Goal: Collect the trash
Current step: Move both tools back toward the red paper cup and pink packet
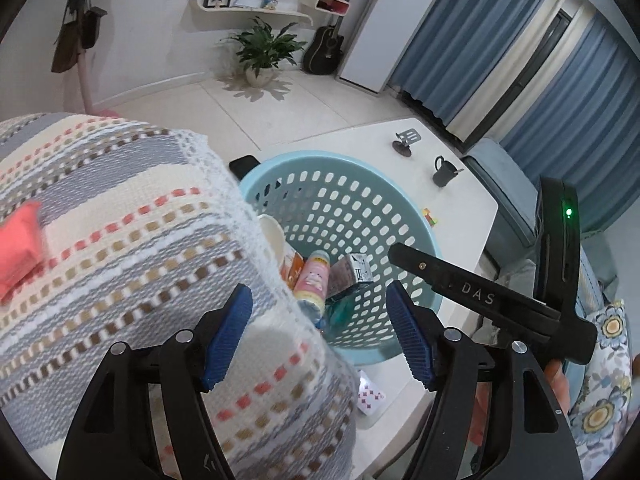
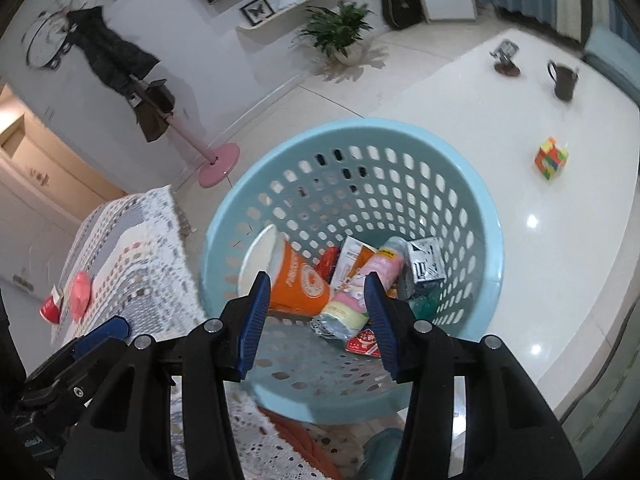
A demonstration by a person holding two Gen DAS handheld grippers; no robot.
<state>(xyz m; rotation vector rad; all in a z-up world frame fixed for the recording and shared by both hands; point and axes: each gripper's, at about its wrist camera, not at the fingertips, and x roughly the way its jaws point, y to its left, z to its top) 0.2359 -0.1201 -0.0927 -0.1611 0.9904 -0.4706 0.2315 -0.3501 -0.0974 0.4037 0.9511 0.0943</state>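
Observation:
A light-blue perforated basket point(image 2: 452, 164) stands on the white table and holds trash: an orange paper cup point(image 2: 298, 278), a pink bottle point(image 2: 382, 266), a grey-white carton point(image 2: 426, 266) and wrappers. The basket also shows in the left wrist view point(image 1: 340, 160). My right gripper point(image 2: 316, 320) is open and empty, just above the basket's near rim. My left gripper point(image 1: 320, 336) is open and empty, over the edge of a striped woven cloth point(image 1: 120, 240) beside the basket. A pink packet point(image 1: 18, 248) lies on the cloth at far left; it also shows in the right wrist view point(image 2: 80, 294), next to a red item point(image 2: 50, 308).
On the white table point(image 2: 500, 120) are a colour cube point(image 2: 551, 159), a dark mug point(image 2: 564, 78) and a small stand point(image 2: 506, 58). A playing card point(image 1: 370, 396) lies near the basket. A black phone point(image 1: 244, 166) lies behind it. A coat rack, plant and guitar stand by the wall.

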